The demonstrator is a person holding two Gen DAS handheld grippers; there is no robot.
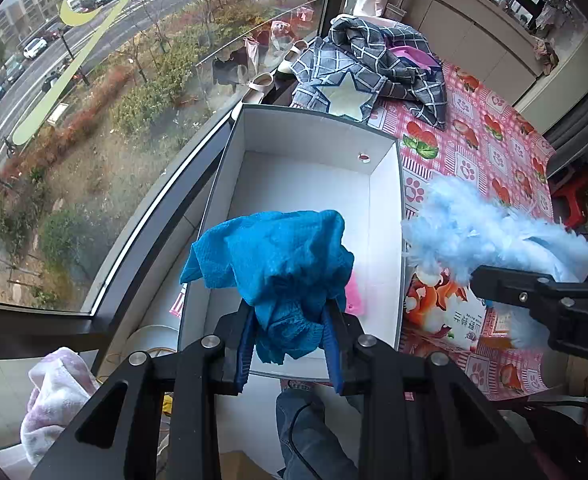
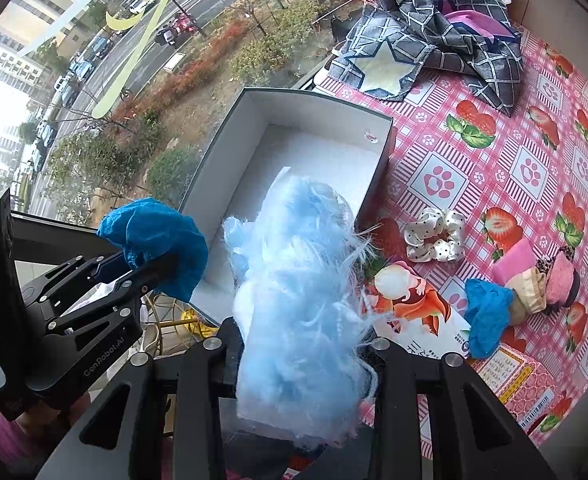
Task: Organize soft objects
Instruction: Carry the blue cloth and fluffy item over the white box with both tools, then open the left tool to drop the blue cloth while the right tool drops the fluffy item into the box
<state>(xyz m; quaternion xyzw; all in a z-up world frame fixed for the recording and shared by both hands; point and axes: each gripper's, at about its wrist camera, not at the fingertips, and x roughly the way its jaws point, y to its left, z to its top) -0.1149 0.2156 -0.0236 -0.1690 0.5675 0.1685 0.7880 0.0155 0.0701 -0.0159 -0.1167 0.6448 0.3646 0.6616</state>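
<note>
Left gripper (image 1: 290,332) pinches a crumpled bright blue textured cloth (image 1: 278,256), held over the near end of the open white rectangular cardboard box (image 1: 386,200). Right gripper (image 2: 302,364) pinches a fluffy pale blue feathery fabric piece (image 2: 294,280), above the box's near right edge. Box sits on pink strawberry-and-paw-print surface (image 2: 514,152) by the window. White polka-dot satin scrunchie (image 2: 434,236) lies on the surface right of the box; grey checked star-patch cloth (image 2: 426,40) behind.

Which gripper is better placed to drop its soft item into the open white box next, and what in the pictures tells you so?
Probably left. The left gripper holds the blue cloth directly over the white box. The right gripper holds the fluffy light-blue item nearer the box's table-side edge.
</note>
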